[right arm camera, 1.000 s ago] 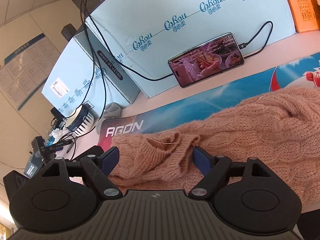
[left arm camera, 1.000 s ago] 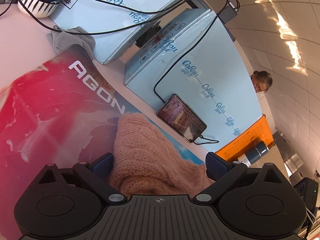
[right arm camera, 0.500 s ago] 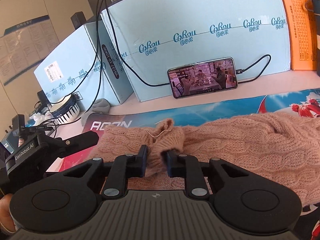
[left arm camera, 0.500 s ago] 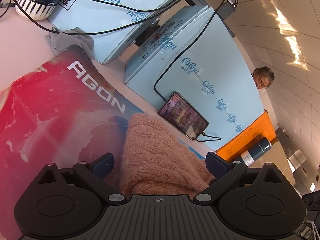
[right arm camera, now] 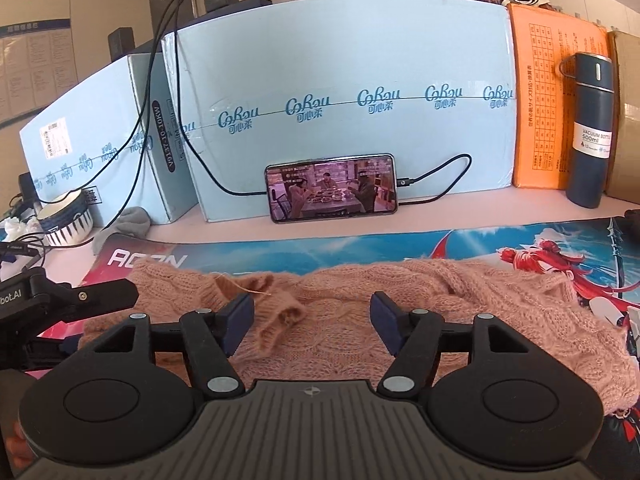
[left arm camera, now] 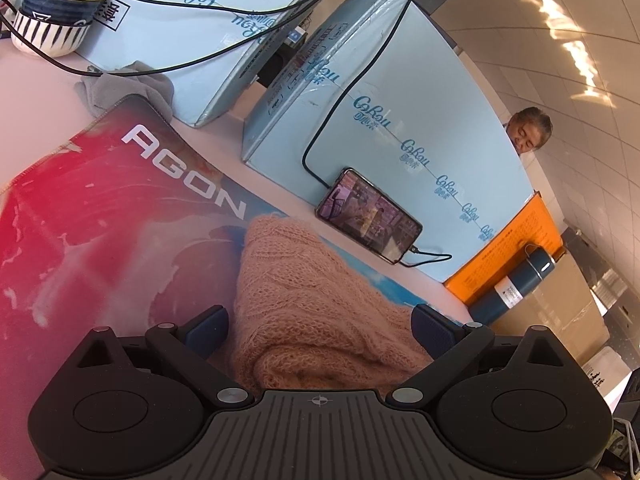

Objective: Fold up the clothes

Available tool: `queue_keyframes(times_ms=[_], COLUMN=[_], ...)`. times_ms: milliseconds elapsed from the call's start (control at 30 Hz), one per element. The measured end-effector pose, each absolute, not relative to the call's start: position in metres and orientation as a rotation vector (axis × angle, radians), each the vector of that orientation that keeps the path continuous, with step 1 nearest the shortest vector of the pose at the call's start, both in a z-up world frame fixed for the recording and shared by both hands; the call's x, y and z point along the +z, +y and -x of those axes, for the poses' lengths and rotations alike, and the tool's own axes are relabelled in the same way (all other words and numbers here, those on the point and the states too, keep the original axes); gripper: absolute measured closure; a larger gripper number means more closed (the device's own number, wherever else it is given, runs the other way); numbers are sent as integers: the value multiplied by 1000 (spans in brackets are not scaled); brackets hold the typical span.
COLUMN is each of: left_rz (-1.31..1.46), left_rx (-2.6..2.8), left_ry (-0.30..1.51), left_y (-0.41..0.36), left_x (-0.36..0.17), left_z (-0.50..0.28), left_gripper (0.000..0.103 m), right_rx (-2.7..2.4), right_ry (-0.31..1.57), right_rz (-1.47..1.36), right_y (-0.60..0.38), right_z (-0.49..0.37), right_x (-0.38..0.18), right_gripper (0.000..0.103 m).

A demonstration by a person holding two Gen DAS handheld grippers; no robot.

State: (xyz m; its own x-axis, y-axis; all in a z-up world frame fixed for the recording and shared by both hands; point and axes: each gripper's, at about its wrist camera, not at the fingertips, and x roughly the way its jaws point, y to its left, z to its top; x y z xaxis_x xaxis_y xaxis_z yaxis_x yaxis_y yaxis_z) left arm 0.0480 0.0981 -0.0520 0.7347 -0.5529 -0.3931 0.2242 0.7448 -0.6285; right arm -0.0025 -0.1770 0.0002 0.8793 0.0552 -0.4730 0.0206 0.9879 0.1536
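Observation:
A pink cable-knit sweater lies spread on the printed desk mat. Its cuff lies loose on the knit between the right jaws. My right gripper is open just above the sweater and holds nothing. My left gripper is open, with a folded edge of the sweater lying between its wide jaws, untouched. The left gripper's body also shows at the left edge of the right wrist view.
Light blue cartons stand along the back of the desk. A phone with a cable leans on them. A dark blue vacuum bottle stands at the right, a striped bowl and a grey cloth at the left.
My right gripper shut on the sweater's cuff, lifted it, then opened and let it drop onto the knit. The left gripper stayed open and shifted slightly along the folded edge.

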Motion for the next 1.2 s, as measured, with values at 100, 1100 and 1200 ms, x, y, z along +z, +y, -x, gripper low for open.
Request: queue_keyframes(times_ms=[100,1100,1200], left_rz=[586,462,386], left_rx=[-456,-452,-462], left_ry=[604,584,512], left_y=[98,82,84], left_x=[-52,-47,-31], left_z=[-48,-44,-26], left_gripper=[4,80,80], right_rx=[5,185,202], right_ry=[486,448,434], right_rz=[-165,-545,-579], right_y=[-181,-247,-252], right_z=[4,18,20], right_x=[2,-20,-21], right_gripper=[40,25,25])
